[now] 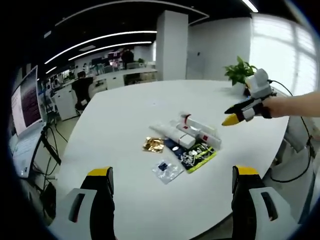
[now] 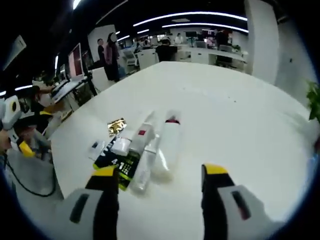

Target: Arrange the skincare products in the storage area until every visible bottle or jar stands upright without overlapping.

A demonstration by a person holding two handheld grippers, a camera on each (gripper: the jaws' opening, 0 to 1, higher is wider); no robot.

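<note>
Approach step, judged: nothing yet stands upright. The skincare tubes [image 2: 157,145] lie flat, side by side among sachets [image 1: 192,155] at the white table's [image 1: 125,120] centre. Right gripper [image 2: 157,172], jaws wide, hovers over them; left gripper [image 1: 172,175], wide, waits at six o'clock. Next: grasp one tube.

White table [image 1: 125,115]: lying tubes [image 1: 187,127], gold packet [image 1: 153,144], clear sachet [image 1: 167,170], dark-green pack [image 1: 200,155]

label text on the white tubes [image 2: 167,142] blurred, 1 small clear sachet [image 1: 167,170] contents too small to tell
</note>
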